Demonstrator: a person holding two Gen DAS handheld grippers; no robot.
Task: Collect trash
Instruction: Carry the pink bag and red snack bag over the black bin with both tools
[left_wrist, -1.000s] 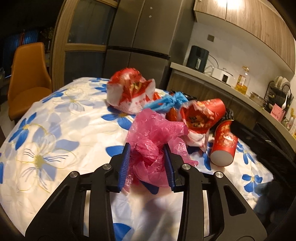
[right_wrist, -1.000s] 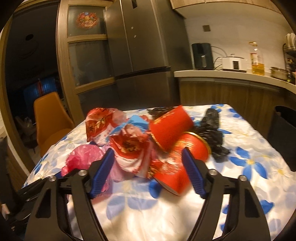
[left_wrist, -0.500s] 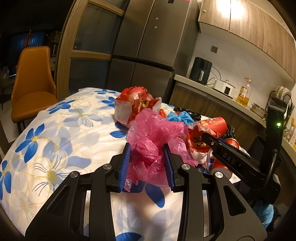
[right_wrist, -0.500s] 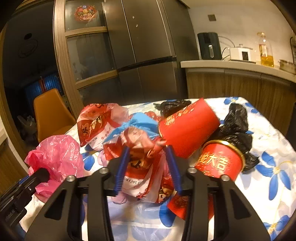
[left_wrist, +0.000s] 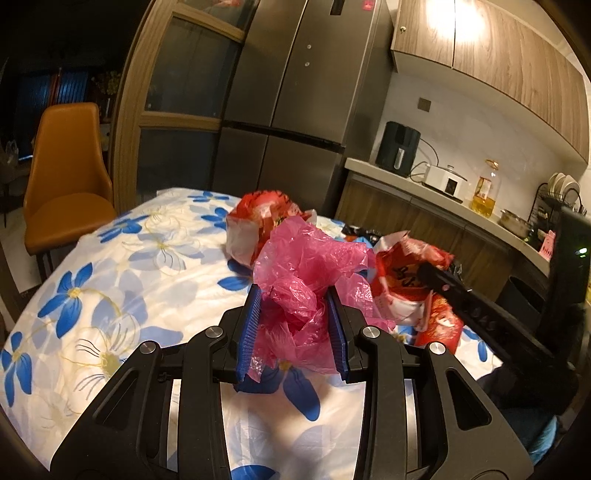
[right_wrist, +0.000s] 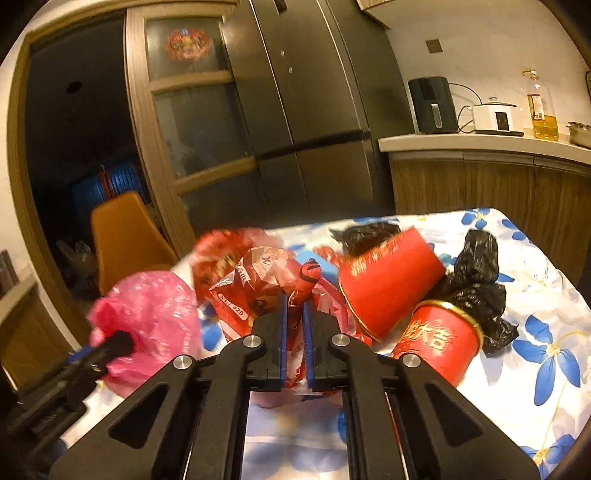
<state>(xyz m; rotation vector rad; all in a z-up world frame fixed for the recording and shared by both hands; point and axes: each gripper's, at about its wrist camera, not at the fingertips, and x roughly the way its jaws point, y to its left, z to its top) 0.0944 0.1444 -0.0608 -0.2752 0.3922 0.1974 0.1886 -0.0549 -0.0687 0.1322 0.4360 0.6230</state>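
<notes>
only the right wrist view showed the two red cups (right_wrist: 391, 288) and the black bag (right_wrist: 476, 284) lying on the flowered counter (right_wrist: 546, 354) – the left view hid them behind the pink bag (left_wrist: 295, 295). the left gripper (left_wrist: 293, 328) pinched that pink bag, its crumpled bulk wedged between both blue fingers (left_wrist: 249, 328) and spilling over them. the right gripper (right_wrist: 294, 339) had just been closing – its fingers (right_wrist: 282, 339) nearly pressed together, nipping a fold of the red printed bag (right_wrist: 258, 288).
</notes>
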